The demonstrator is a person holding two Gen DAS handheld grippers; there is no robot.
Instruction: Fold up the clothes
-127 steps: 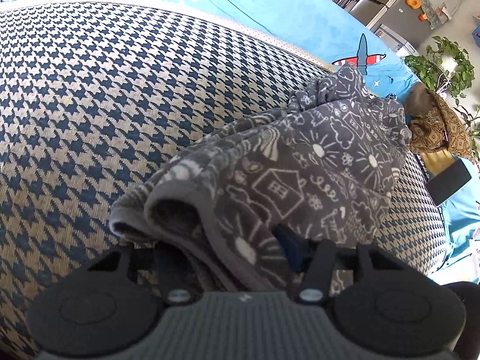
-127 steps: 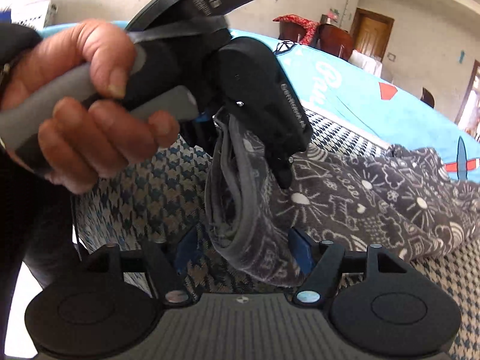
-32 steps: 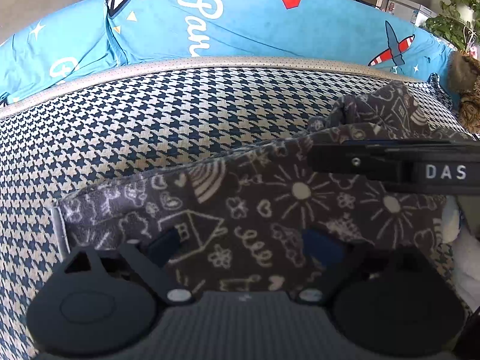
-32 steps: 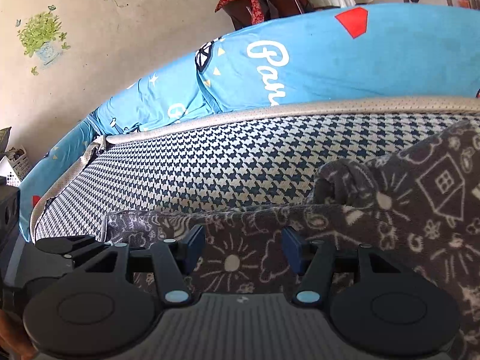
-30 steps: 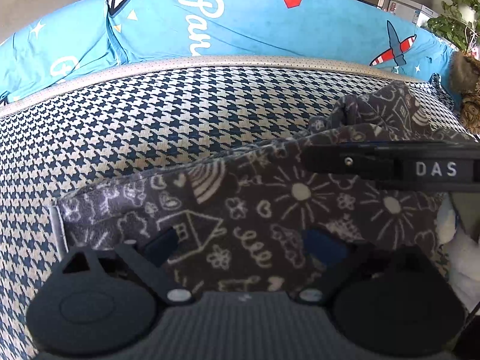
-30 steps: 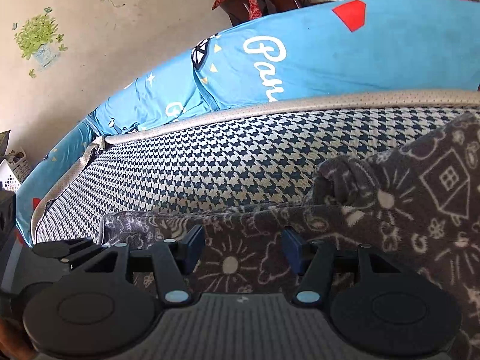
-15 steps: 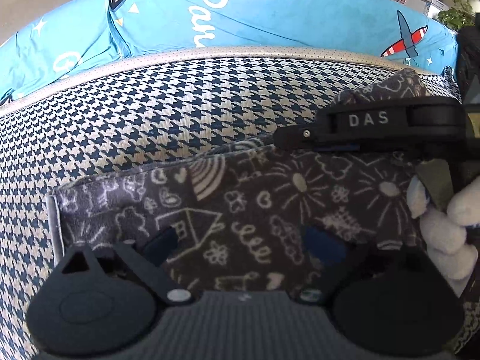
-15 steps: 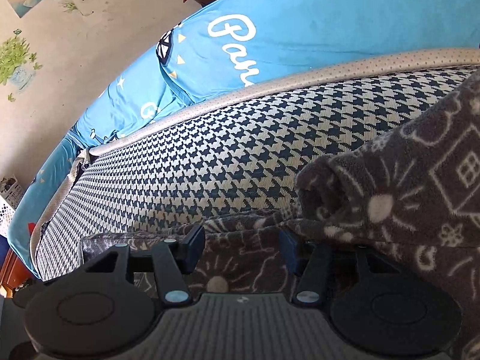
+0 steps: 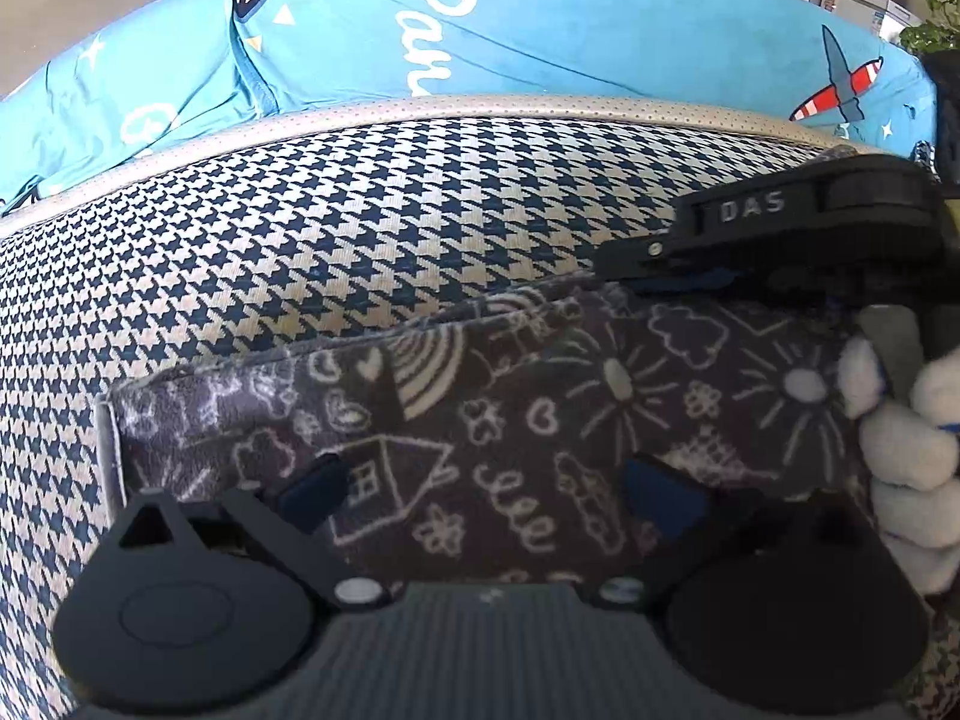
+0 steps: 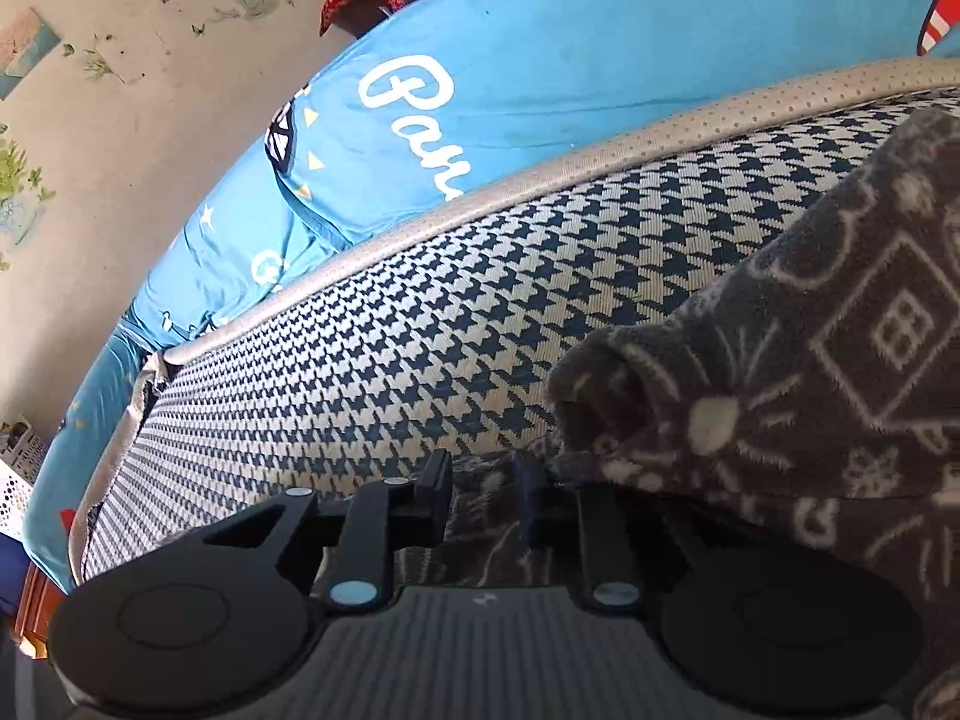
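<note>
A dark grey garment [image 9: 540,408] printed with white doodles lies spread on the houndstooth cushion [image 9: 360,240]. My left gripper [image 9: 486,498] is open at its near edge, fingers wide apart with the fabric between them. In the left wrist view my right gripper [image 9: 672,279] reaches in from the right, held by a white-gloved hand [image 9: 906,444], and touches the garment's far edge. In the right wrist view, the right gripper [image 10: 483,492] has its fingers drawn close together on that edge of the garment [image 10: 810,396], which bunches into a fold to the right.
Blue printed covers [image 9: 540,30] drape over the sofa back behind the cushion's beige piping [image 9: 480,111]. A plant [image 9: 936,18] stands at the far right. A white basket [image 10: 18,480] sits by the sofa's left end.
The right gripper's fingers have narrowed from wide apart onto the garment's far edge, and it has shifted up and to the right in the left view. The left gripper stays open.
</note>
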